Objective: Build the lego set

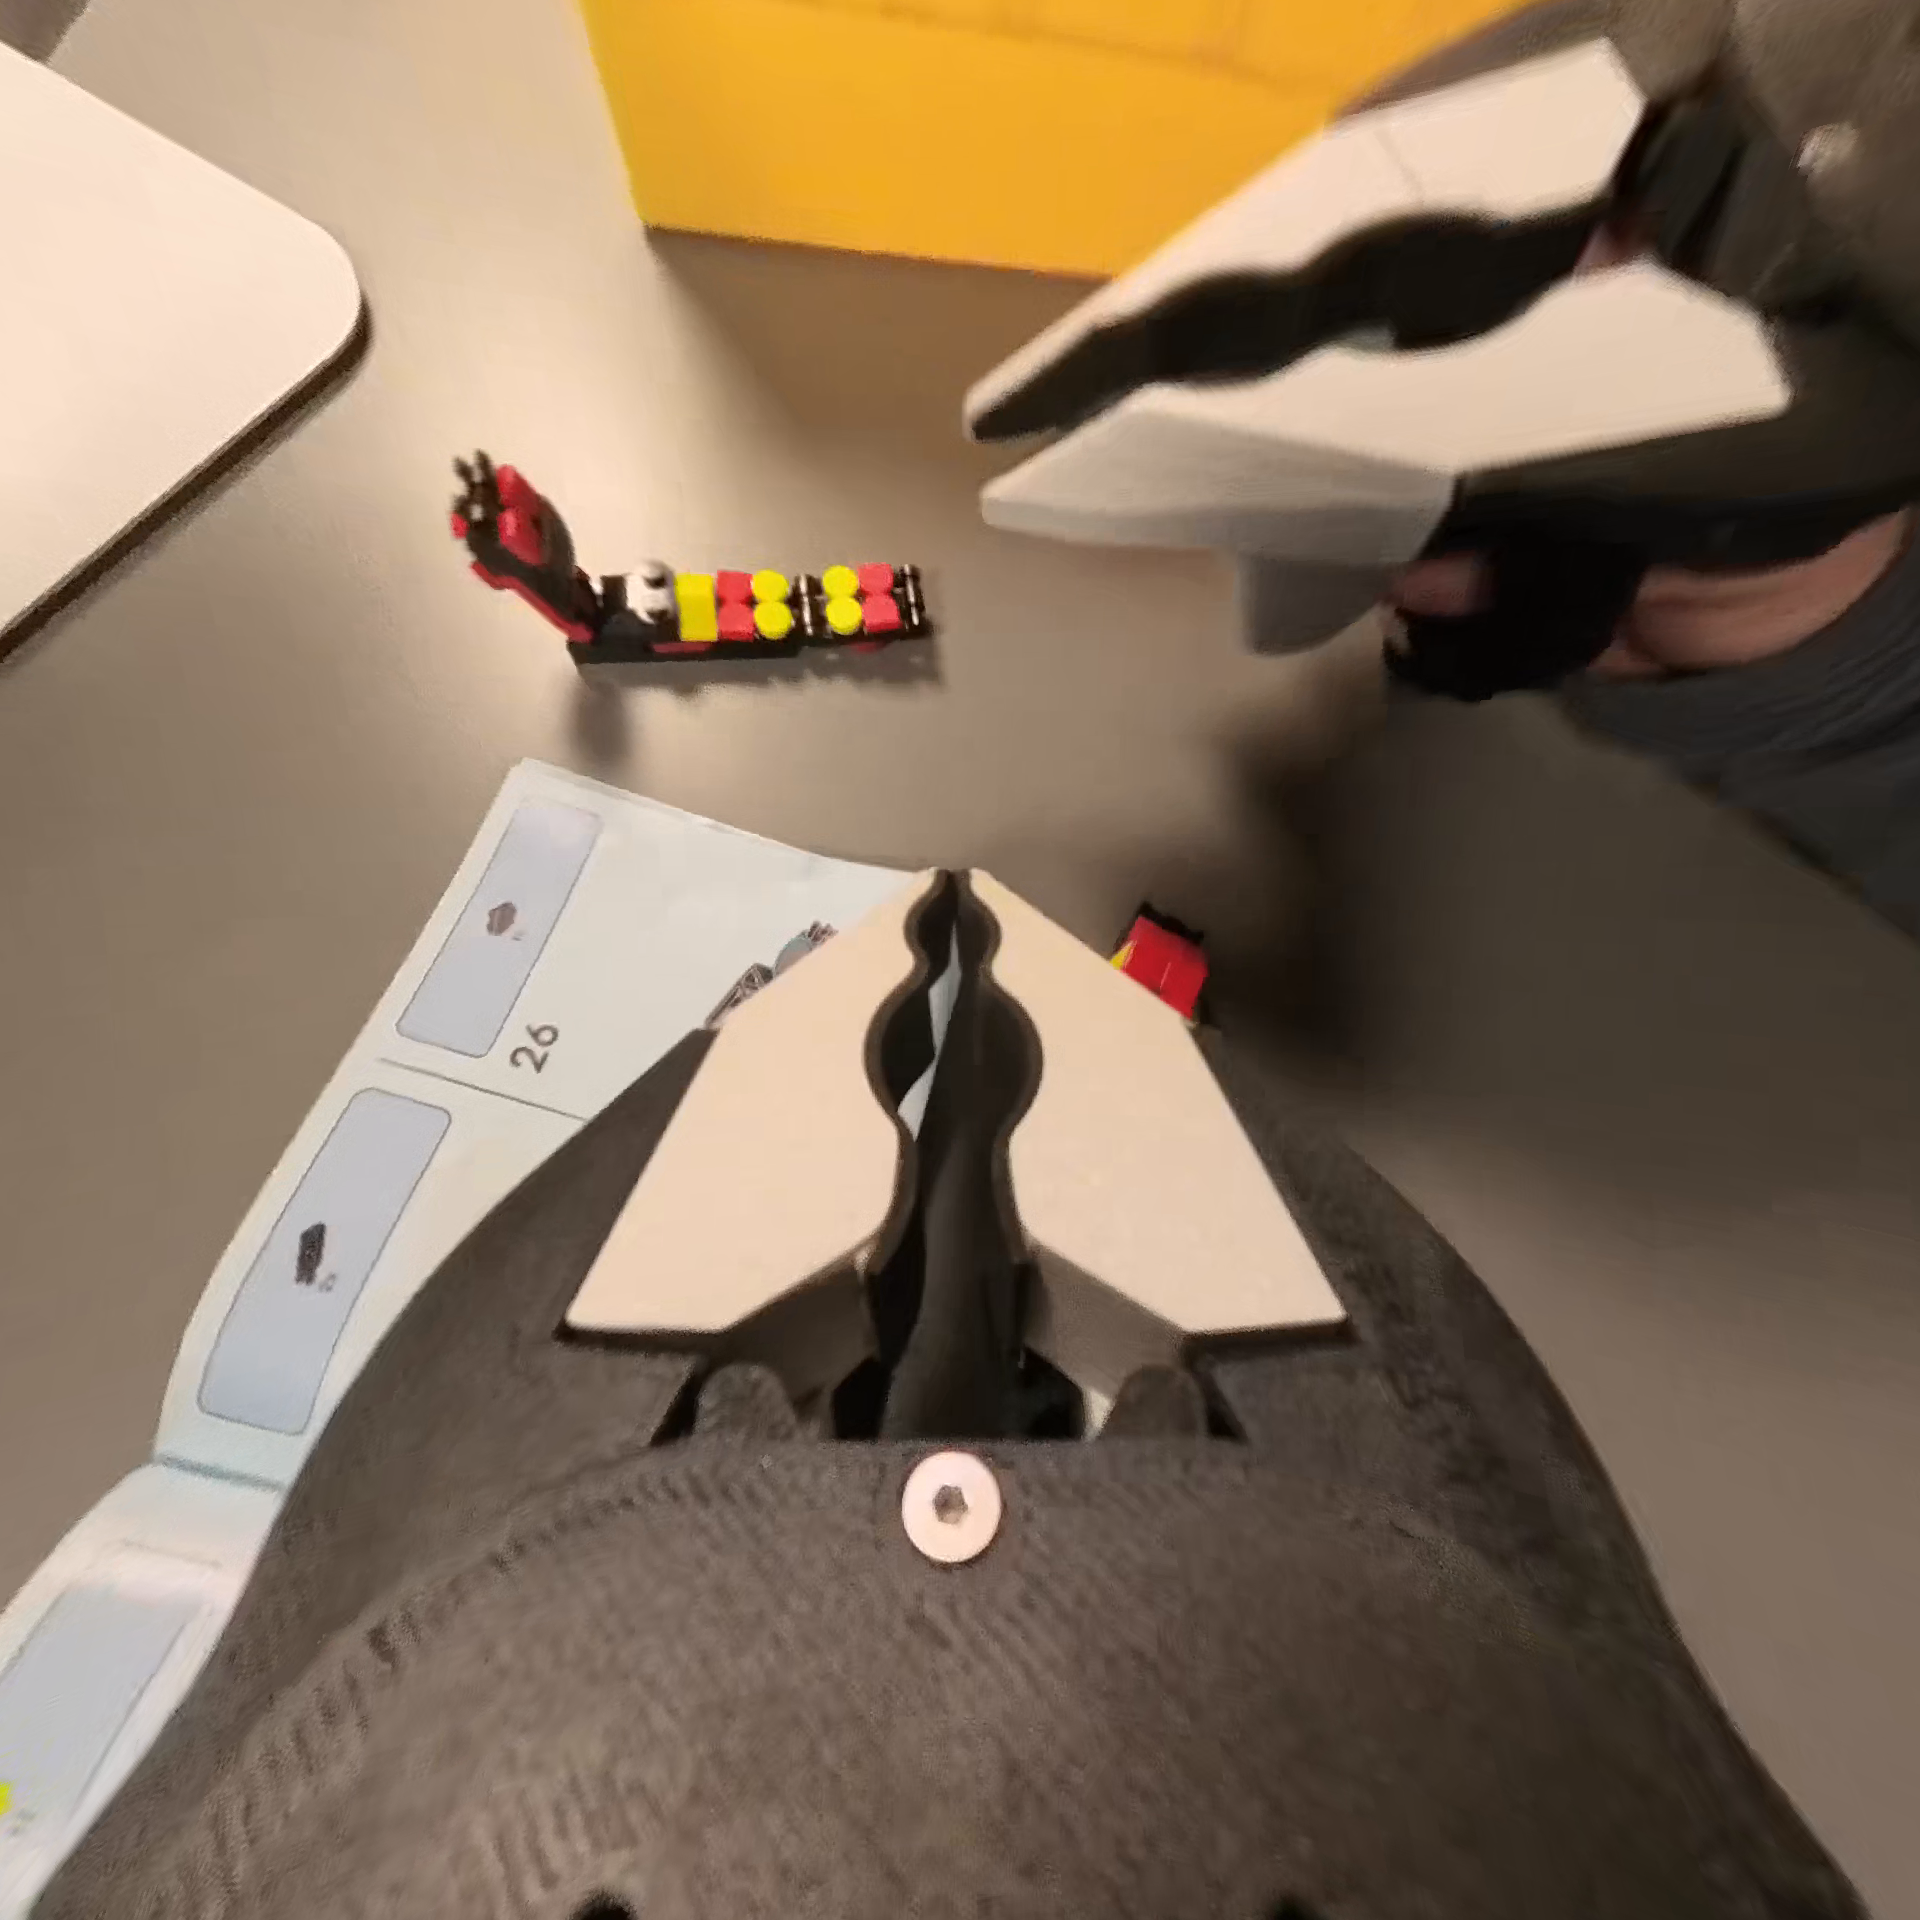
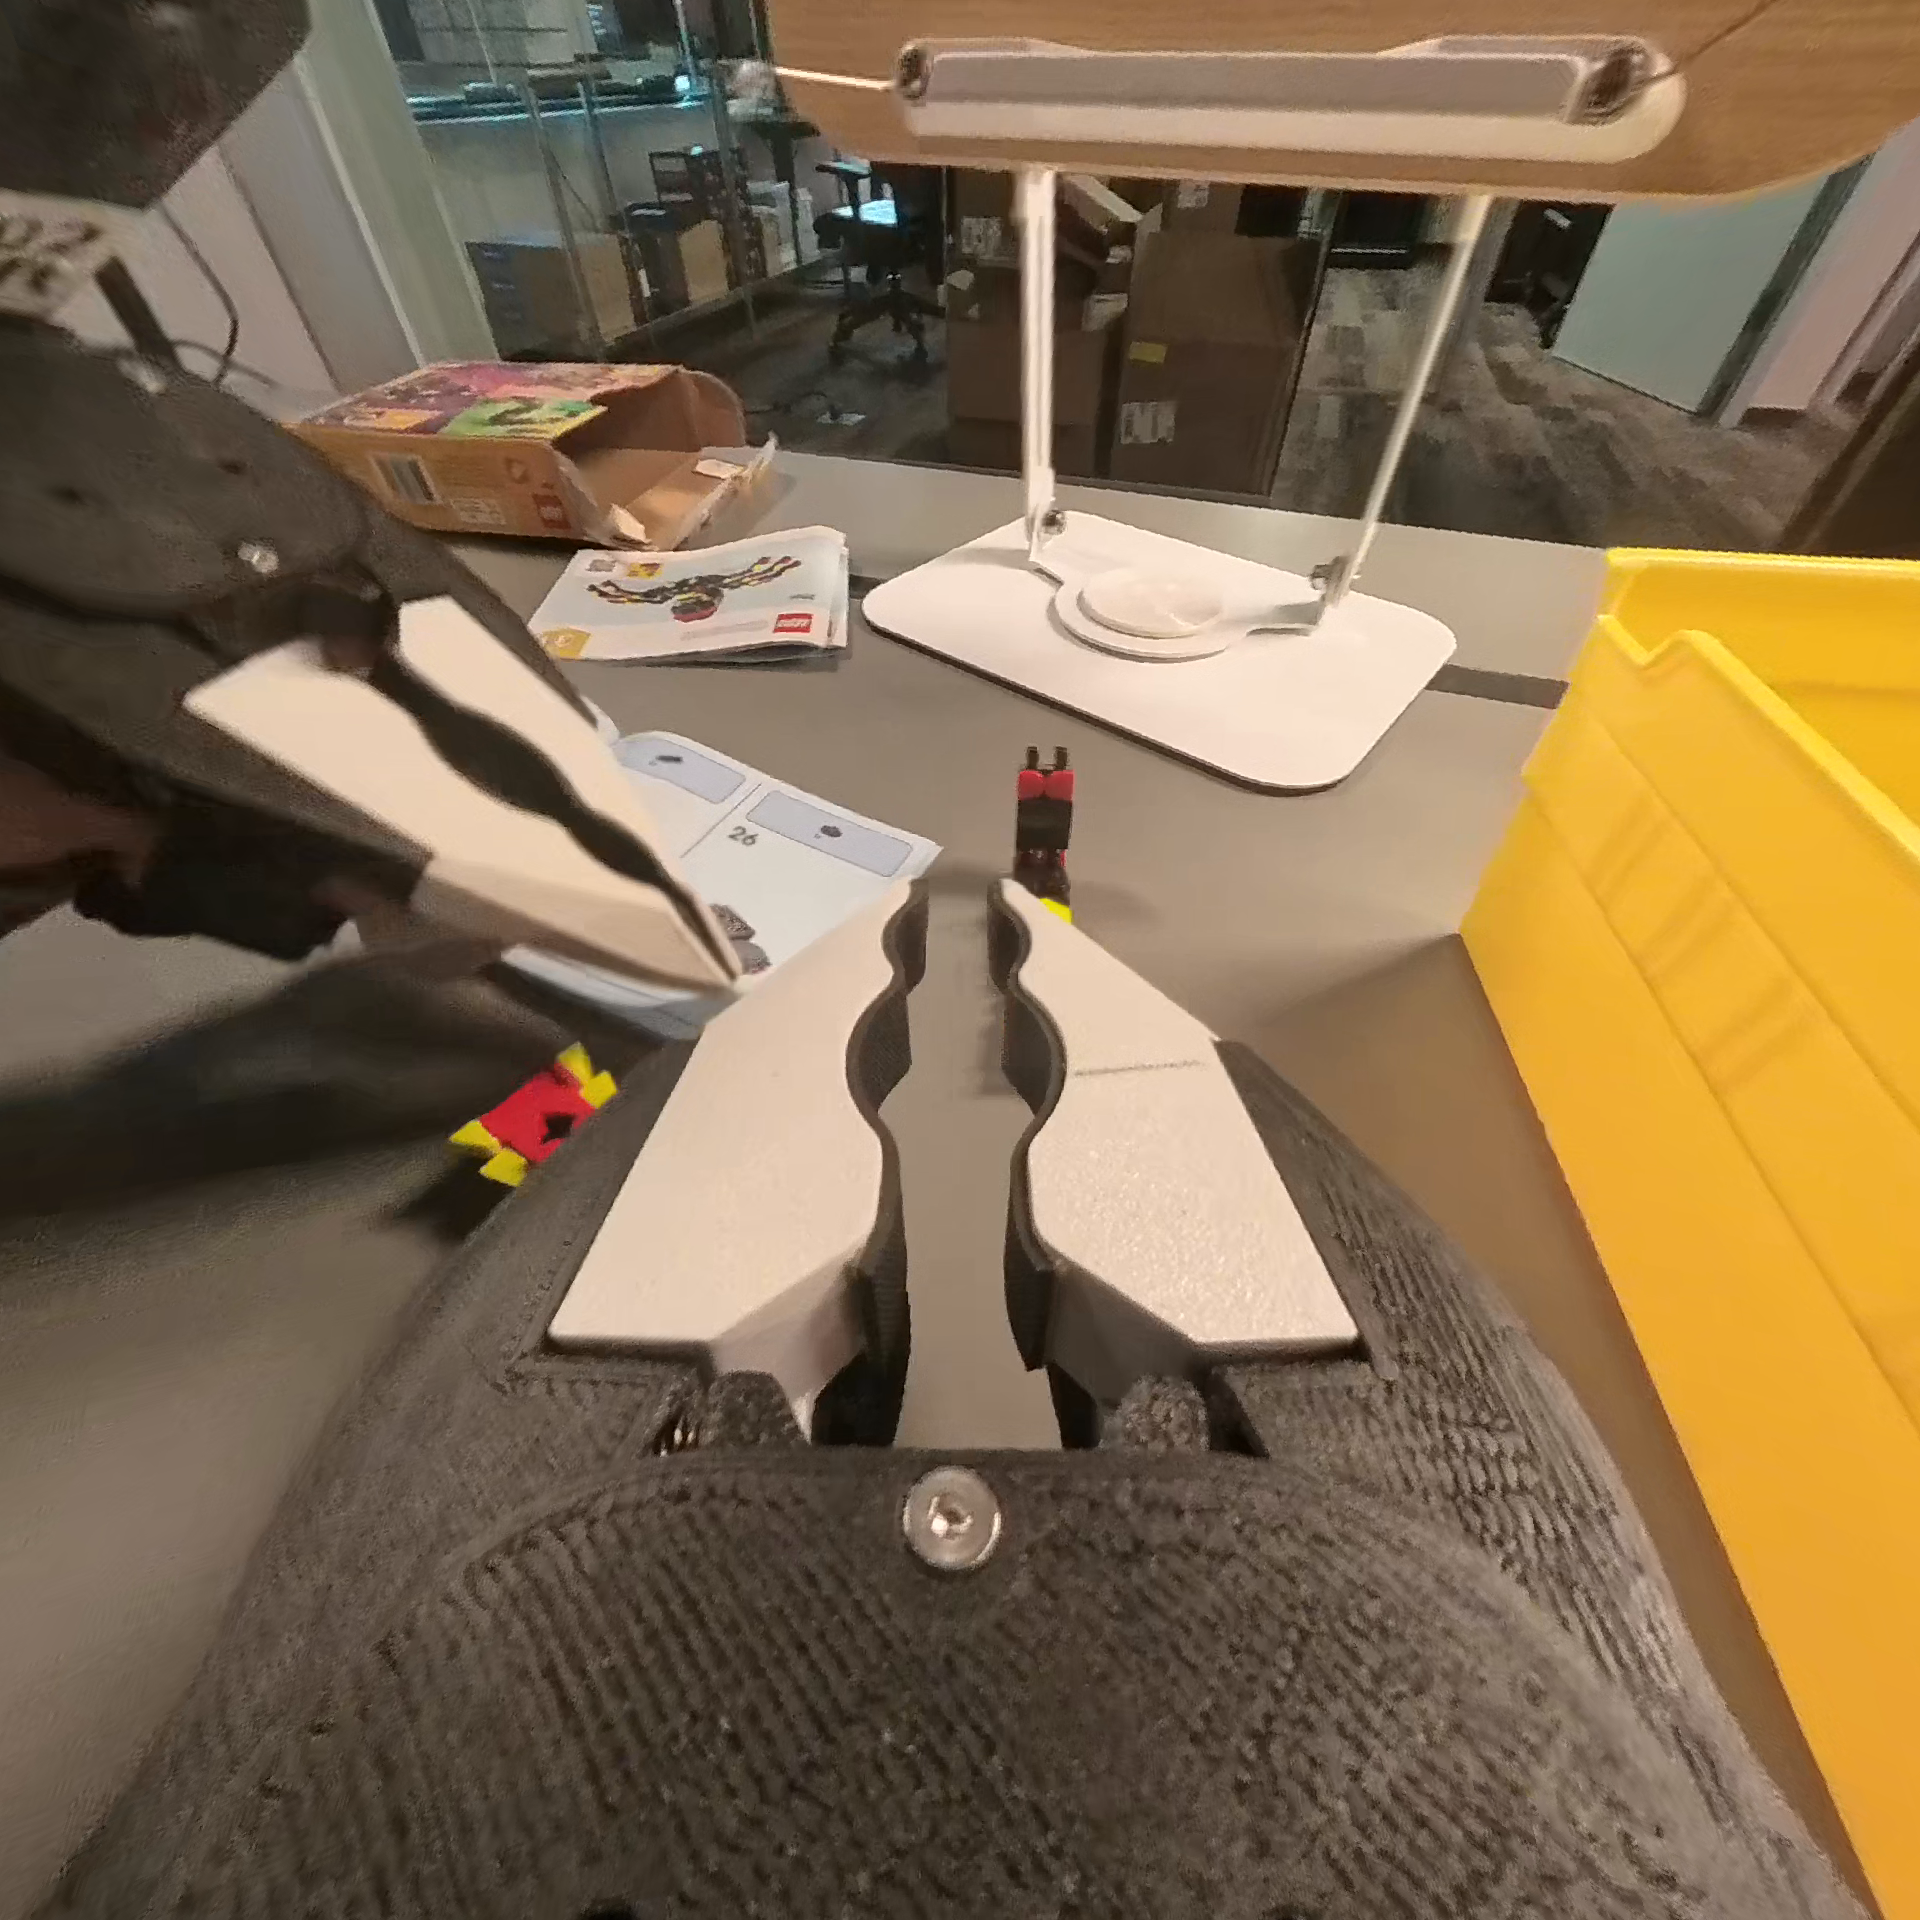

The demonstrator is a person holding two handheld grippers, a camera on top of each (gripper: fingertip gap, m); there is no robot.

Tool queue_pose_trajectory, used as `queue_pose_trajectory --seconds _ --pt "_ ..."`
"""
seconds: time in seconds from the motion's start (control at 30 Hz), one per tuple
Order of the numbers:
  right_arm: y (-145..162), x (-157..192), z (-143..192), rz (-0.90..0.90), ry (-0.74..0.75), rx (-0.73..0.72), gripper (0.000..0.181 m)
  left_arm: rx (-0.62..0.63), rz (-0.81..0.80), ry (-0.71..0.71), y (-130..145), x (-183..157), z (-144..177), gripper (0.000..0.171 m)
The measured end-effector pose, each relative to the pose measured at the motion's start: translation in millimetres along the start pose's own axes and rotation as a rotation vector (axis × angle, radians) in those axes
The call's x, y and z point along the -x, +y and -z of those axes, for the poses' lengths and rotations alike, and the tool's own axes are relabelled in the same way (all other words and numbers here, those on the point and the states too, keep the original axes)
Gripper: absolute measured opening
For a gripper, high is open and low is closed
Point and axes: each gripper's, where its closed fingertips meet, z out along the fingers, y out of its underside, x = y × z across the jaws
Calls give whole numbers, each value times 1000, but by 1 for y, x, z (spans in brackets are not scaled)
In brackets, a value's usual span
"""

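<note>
- Left wrist view: left hand-held gripper (image 1: 954, 883) has its tips pressed together, nothing in them, hovering over the open instruction booklet (image 1: 499, 997).
- Long red-yellow-black lego assembly (image 1: 717, 603) lies on the grey worktop (image 1: 260, 831), near the yellow bin (image 1: 935, 125).
- Right hand-held gripper (image 2: 956, 899) is slightly apart and empty; a smaller red and yellow lego chunk (image 2: 535, 1117) sits just left of it.

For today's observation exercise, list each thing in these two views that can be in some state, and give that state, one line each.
Left tool: shut, holding nothing, over the open instruction booklet.
Right tool: open, empty, pointing at the long lego piece.
Long lego piece: part-built, lying on the table.
Small lego piece: loose on the table.
Open instruction booklet: lying open.
Second booklet: closed.
Cardboard box: torn open.
</note>
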Motion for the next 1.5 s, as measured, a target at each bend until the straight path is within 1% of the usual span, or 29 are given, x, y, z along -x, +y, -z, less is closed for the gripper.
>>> queue_pose_trajectory --seconds 0.1,0.2,0.27,0.33,0.43,0.5,0.7,0.77,0.83,0.9,0.93,0.97,1.07,1.13,1.17,1.23,1.3,1.43,1.47,1.5 --pt "5 12 -2 35 -56 39 8 -44 65 47 -4 3 9 0" --pt "7 17 -3 71 -65 56 7 -49 74 -3 -3 15 18 0" --pt "9 20 -4 93 -74 64 6 -51 84 -63 -3 26 29 0" --pt "10 27 -5 130 -86 77 5 -81 114 -114 -6 34 45 0" --pt "11 53 -10 215 -134 122 2 -153 165 -141 -7 33 75 0" --pt "10 68 -22 245 -152 164 0 -171 177 -173 0 32 92 0" --pt "13 114 -68 223 -294 341 2 -236 244 -267 24 31 144 0" --pt "17 131 -84 216 -329 412 6 -230 290 -355 40 36 162 0" --pt "23 150 -98 221 -354 466 9 -272 342 -508 57 46 187 0" --pt "27 169 -111 231 -372 495 11 -326 343 -630 73 47 209 29" --pt "30 177 -115 239 -376 519 13 -360 330 -690 80 47 218 35" --pt "34 182 -119 251 -370 545 16 -406 310 -759 87 48 228 37" --pt "35 191 -124 257 -335 550 20 -554 215 -961 104 45 255 36" --pt "35 191 -124 276 -318 535 20 -641 161 -1056 113 39 266 33" --pt "35 192 -124 283 -319 524 20 -669 133 -1066 114 36 267 31" --pt "35 192 -124 277 -338 502 20 -679 99 -1067 115 35 264 32" --pt "35 192 -124 269 -375 478 20 -700 111 -1065 116 36 266 32" --pt "35 193 -121 285 -463 456 21 -798 154 -1041 119 33 279 33" --pt "35 193 -120 308 -476 458 22 -815 173 -1037 120 33 282 33" --pt "33 194 -118 335 -483 461 32 -832 187 -1034 121 34 284 33"
